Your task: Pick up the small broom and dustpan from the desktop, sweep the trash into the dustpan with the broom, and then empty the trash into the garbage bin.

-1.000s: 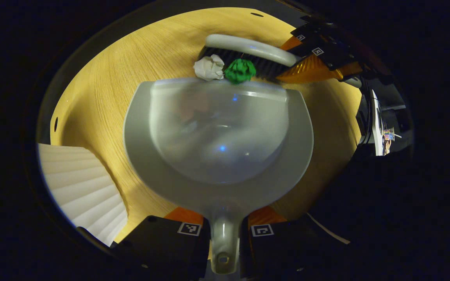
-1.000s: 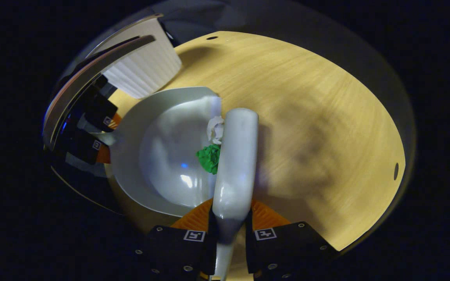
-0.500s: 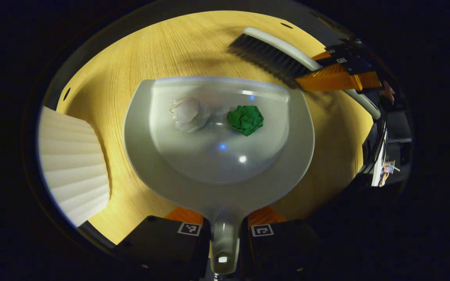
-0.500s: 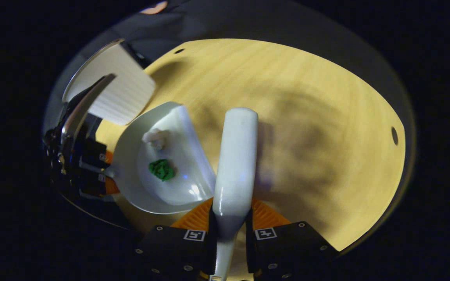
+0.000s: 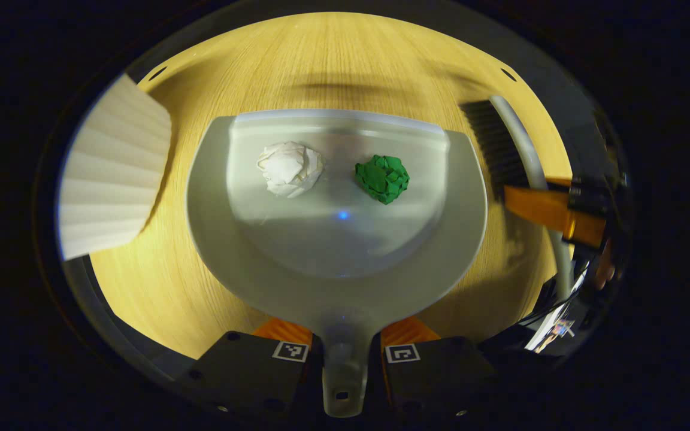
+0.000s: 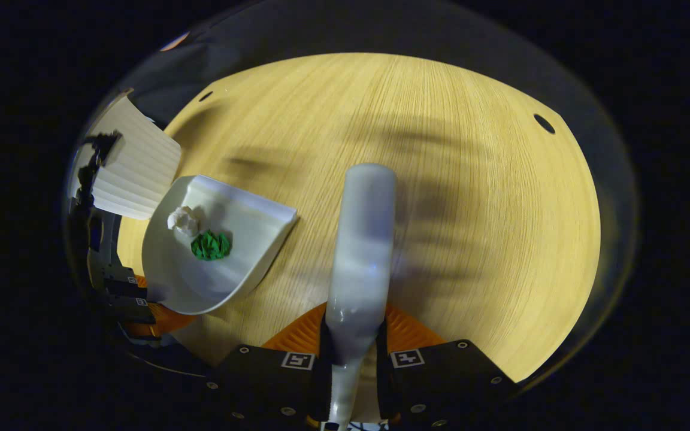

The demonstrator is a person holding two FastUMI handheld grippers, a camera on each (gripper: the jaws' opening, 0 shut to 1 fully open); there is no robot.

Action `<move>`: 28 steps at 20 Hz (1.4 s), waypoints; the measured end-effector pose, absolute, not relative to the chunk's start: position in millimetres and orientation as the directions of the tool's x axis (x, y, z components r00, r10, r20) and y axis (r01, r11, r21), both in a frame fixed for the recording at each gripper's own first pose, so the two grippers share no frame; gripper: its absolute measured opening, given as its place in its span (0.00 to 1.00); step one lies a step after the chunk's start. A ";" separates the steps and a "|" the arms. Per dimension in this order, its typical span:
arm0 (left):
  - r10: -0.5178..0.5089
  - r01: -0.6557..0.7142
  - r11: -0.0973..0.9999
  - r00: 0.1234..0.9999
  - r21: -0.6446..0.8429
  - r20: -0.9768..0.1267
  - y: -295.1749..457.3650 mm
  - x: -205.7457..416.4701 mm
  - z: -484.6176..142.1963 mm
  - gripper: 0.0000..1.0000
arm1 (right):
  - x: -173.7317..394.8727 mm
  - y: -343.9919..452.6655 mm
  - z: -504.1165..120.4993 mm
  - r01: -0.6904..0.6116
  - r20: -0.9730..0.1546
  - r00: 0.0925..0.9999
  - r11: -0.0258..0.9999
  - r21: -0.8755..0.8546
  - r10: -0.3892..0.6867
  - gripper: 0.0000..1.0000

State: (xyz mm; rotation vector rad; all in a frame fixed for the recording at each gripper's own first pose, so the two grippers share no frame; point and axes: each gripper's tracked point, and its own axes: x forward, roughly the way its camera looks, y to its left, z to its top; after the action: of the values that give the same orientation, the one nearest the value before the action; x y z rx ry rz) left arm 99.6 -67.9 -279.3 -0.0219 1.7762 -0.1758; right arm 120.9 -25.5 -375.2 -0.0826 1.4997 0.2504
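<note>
My left gripper (image 5: 345,353) is shut on the handle of a grey dustpan (image 5: 333,281), which spreads out ahead of it over the wooden desktop. Inside the pan lie a crumpled white paper ball (image 5: 290,169) and a crumpled green paper ball (image 5: 383,178). My right gripper (image 6: 352,353) is shut on the handle of the small grey broom (image 6: 360,251), which points forward above the table. In the left gripper view the broom (image 5: 510,149) and its dark bristles sit off to the right of the pan. The right gripper view shows the dustpan (image 6: 225,263) at the left with both balls in it.
A white ribbed garbage bin (image 5: 108,179) stands left of the dustpan, and appears again as the bin (image 6: 135,170) at the upper left in the right gripper view. The wooden desktop (image 6: 471,209) stretches wide to the right, with small round holes near its far edge.
The broom pushed both paper balls over the pan's lip into the dustpan, then swung away to the pan's right. The dustpan has turned toward the ribbed bin.
</note>
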 end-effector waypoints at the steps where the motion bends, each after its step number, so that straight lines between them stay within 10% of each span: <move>1: -0.111 0.059 0.990 -0.211 -0.126 -0.971 -64.9 96.3 -274.3 0.32 | 120.2 -26.9 -373.8 -0.169 -0.994 0.049 0.981 0.090 0.100 0.31; 6: -0.131 0.001 0.991 -0.205 -0.134 -0.970 -74.4 106.6 -271.5 0.32 | 102.3 -11.4 -377.0 0.064 -0.998 0.005 0.996 0.060 0.060 0.31; 15: -0.139 0.085 0.986 -0.029 -0.141 -0.990 -63.6 132.2 -236.3 0.32 | 76.9 -38.7 -398.2 -0.012 -0.996 0.064 0.998 0.062 0.062 0.41; 16: -0.140 0.095 0.986 0.004 -0.139 -0.990 -62.2 140.0 -225.9 0.32 | 74.0 -45.3 -403.8 -0.019 -0.995 0.079 0.998 0.060 0.061 0.56; 28: -0.192 0.072 0.981 0.315 -0.179 -0.929 -15.0 209.6 -37.0 0.31 | 51.7 -85.3 -414.1 -0.056 -0.988 0.121 0.995 0.085 0.091 0.87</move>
State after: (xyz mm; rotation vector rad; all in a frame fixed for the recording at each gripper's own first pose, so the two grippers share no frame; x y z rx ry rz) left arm 209.6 -15.0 -37.0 -0.1111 1.2384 -0.1742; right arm 51.7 -85.3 -414.1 0.0289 1.4452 0.1071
